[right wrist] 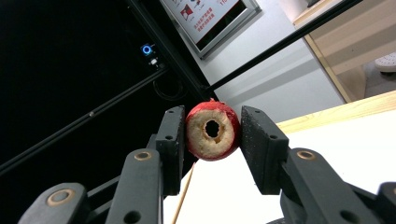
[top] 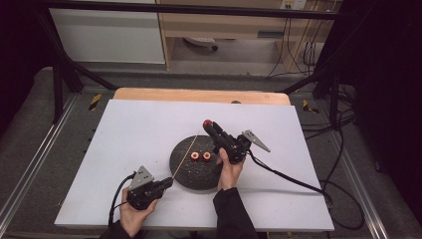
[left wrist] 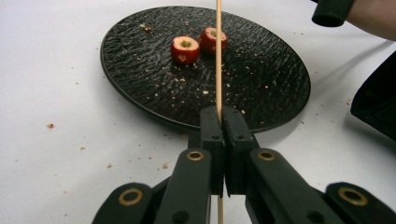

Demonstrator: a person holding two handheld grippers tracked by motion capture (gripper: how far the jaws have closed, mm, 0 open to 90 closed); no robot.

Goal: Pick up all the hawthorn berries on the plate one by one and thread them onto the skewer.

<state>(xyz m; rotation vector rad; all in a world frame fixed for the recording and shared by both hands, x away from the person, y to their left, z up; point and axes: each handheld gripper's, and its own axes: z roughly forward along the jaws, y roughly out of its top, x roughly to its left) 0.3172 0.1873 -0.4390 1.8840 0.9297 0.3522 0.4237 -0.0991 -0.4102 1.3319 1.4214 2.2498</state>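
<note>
A thin wooden skewer [left wrist: 218, 60] is clamped in my left gripper [left wrist: 223, 116], whose jaws are shut on it; it slants up over the black round plate [left wrist: 261, 88] toward my right gripper [top: 207, 124]. In the high view the skewer [top: 185, 156] runs from my left gripper [top: 168, 182] at the plate's near left edge. My right gripper [right wrist: 212, 133] is shut on a red cored fruit piece [right wrist: 212, 132] with a hole through its pale centre, held up above the plate's far side. Two more cored red fruit pieces [top: 200, 157] sit on the plate [top: 189, 174].
A white sheet [top: 129, 134] covers the table, with crumbs scattered near the plate. Black cables [top: 293, 179] trail from both grippers across the right and near side. A dark metal frame [top: 64, 64] and floor rails surround the table.
</note>
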